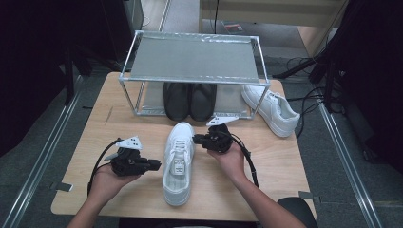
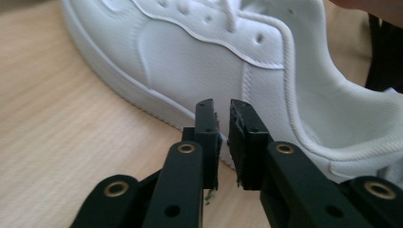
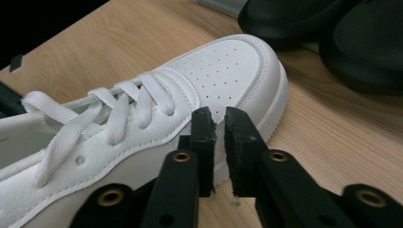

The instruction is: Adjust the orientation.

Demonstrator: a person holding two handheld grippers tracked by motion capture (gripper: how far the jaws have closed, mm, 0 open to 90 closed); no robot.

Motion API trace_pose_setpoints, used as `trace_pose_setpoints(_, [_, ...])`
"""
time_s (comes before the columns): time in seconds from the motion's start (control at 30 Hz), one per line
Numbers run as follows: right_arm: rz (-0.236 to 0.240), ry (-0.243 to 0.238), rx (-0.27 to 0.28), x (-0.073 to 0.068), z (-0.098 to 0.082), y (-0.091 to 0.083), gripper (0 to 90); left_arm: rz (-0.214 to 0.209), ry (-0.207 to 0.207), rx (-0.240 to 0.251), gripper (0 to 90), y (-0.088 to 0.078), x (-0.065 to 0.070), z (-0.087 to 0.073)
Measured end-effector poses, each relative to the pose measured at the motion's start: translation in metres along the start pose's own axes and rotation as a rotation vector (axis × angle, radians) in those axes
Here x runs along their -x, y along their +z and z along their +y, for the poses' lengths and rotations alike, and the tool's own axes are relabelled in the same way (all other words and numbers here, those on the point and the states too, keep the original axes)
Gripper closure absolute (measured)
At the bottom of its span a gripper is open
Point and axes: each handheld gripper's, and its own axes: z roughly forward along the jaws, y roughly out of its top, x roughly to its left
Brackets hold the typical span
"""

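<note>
1. At mid-table, a white sneaker (image 1: 178, 163) lies flat on the wooden table (image 1: 81, 161), toe pointing toward the metal rack (image 1: 192, 59) and heel toward the person. A gripper is held close on each side of it.

2. Coming in at the heel half of the shoe, the left gripper (image 1: 151, 166) has its jaws nearly pressed together, only a thin slit between them, and nothing is pinched. In the left gripper view its tips (image 2: 222, 118) sit just off the sole edge, below the collar.

3. Over by the toe, the right gripper (image 1: 197, 139) is likewise almost closed and empty. In the right gripper view its tips (image 3: 217, 124) point at the side of the toe cap, beside the laces (image 3: 119, 111).

4. Judged from these positions, the work is at the approach stage: both tools are lined up on the sneaker, and no hold has been taken. A next move would likely call for the jaws to widen before they can close on the sole or upper.

5. Beyond the toe, a pair of black shoes (image 1: 190, 100) stands on the rack's lower shelf, directly ahead and leaving little free room there. A second white sneaker (image 1: 271, 109) rests by the rack's right post, well apart. Cables trail from both grippers across the table.
</note>
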Motion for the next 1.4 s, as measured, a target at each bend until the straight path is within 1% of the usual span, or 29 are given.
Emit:
trace_pose_setpoints(0.03, [0.004, 0.001, 0.008, 0.002, -0.001, -0.003, 74.0, 0.002, -0.005, 0.007, 78.4, -0.001, -0.002, 0.0])
trace_pose_setpoints(0.1, [0.004, 0.003, 0.013, 0.005, -0.003, -0.007, 70.9, 0.021, -0.008, 0.004, 73.3, -0.002, -0.004, 0.0])
trace_pose_setpoints(0.13, [0.002, 0.002, 0.016, 0.006, -0.004, -0.009, 68.5, 0.031, 0.003, 0.002, 72.5, -0.003, -0.005, 0.0])
trace_pose_setpoints(0.17, [-0.002, -0.009, 0.019, 0.007, -0.005, -0.01, 67.0, 0.029, 0.003, -0.004, 69.4, -0.004, -0.007, 0.0])
trace_pose_setpoints(0.2, [-0.005, -0.02, 0.016, 0.008, -0.005, -0.012, 65.6, 0.018, 0.002, -0.004, 66.0, -0.003, -0.009, 0.0])
trace_pose_setpoints(0.23, [-0.014, -0.026, 0.014, 0.008, -0.006, -0.015, 63.0, 0.012, -0.008, -0.009, 61.8, -0.002, -0.011, 0.0])
trace_pose_setpoints(0.27, [-0.02, -0.027, 0.013, 0.009, -0.007, -0.017, 62.8, 0.022, -0.018, -0.015, 57.6, 0.0, -0.013, -0.001])
trace_pose_setpoints(0.3, [-0.016, -0.019, 0.012, 0.009, -0.007, -0.018, 62.7, 0.022, -0.021, -0.012, 56.6, 0.001, -0.014, -0.001])
trace_pose_setpoints(0.33, [-0.015, -0.018, 0.013, 0.01, -0.007, -0.02, 61.8, 0.011, -0.026, -0.012, 55.8, 0.002, -0.016, -0.002])
trace_pose_setpoints(0.37, [-0.018, -0.016, 0.015, 0.01, -0.007, -0.022, 61.0, 0.011, -0.027, -0.016, 53.9, 0.002, -0.018, -0.002])
trace_pose_setpoints(0.4, [-0.018, -0.018, 0.018, 0.01, -0.007, -0.024, 60.8, 0.027, -0.021, -0.016, 53.1, 0.003, -0.019, -0.002])
trace_pose_setpoints(0.47, [-0.02, -0.021, 0.023, 0.011, -0.008, -0.028, 60.4, 0.024, -0.019, -0.01, 50.7, 0.003, -0.021, 0.0])
trace_pose_setpoints(0.5, [-0.017, -0.022, 0.027, 0.012, -0.008, -0.03, 60.4, 0.014, -0.019, -0.01, 49.8, 0.003, -0.022, 0.001])
trace_pose_setpoints(0.53, [-0.017, -0.022, 0.026, 0.012, -0.009, -0.032, 59.7, 0.01, -0.025, -0.006, 49.0, 0.004, -0.023, 0.001])
trace_pose_setpoints(0.63, [-0.028, -0.025, 0.043, 0.014, -0.011, -0.039, 58.1, 0.019, -0.009, -0.011, 47.9, 0.005, -0.025, 0.003])
trace_pose_setpoints(0.67, [-0.031, -0.024, 0.046, 0.016, -0.012, -0.041, 57.8, 0.012, -0.012, -0.015, 47.3, 0.005, -0.026, 0.003])
trace_pose_setpoints(0.73, [-0.036, -0.021, 0.047, 0.017, -0.014, -0.046, 57.8, 0.012, -0.012, -0.018, 46.8, 0.005, -0.029, 0.005])
trace_pose_setpoints(0.8, [-0.042, -0.019, 0.052, 0.019, -0.015, -0.049, 57.8, 0.012, -0.014, -0.015, 46.6, 0.005, -0.032, 0.006])
trace_pose_setpoints(0.83, [-0.047, -0.02, 0.055, 0.019, -0.016, -0.052, 57.8, 0.004, -0.016, -0.014, 46.6, 0.005, -0.033, 0.007])
trace_pose_setpoints(0.93, [-0.061, -0.025, 0.062, 0.021, -0.018, -0.059, 57.8, 0.005, -0.008, -0.005, 46.6, 0.004, -0.036, 0.009])
trace_pose_setpoints(0.97, [-0.065, -0.021, 0.06, 0.021, -0.019, -0.06, 57.8, 0.005, -0.013, 0.001, 46.6, 0.004, -0.036, 0.009])
trace_pose_setpoints(1.07, [-0.073, -0.017, 0.066, 0.023, -0.021, -0.065, 57.8, 0.014, -0.004, -0.017, 46.7, 0.006, -0.039, 0.011])
trace_pose_setpoints(1.1, [-0.078, -0.02, 0.065, 0.024, -0.022, -0.067, 57.8, 0.008, -0.005, -0.015, 46.6, 0.006, -0.04, 0.011])
trace_pose_setpoints(1.23, [-0.092, -0.027, 0.073, 0.026, -0.023, -0.073, 57.5, 0.018, 0.001, -0.017, 46.6, 0.007, -0.041, 0.013])
trace_pose_setpoints(1.4, [-0.112, -0.016, 0.084, 0.03, -0.025, -0.082, 57.6, 0.021, 0.013, -0.011, 46.7, 0.007, -0.043, 0.016])
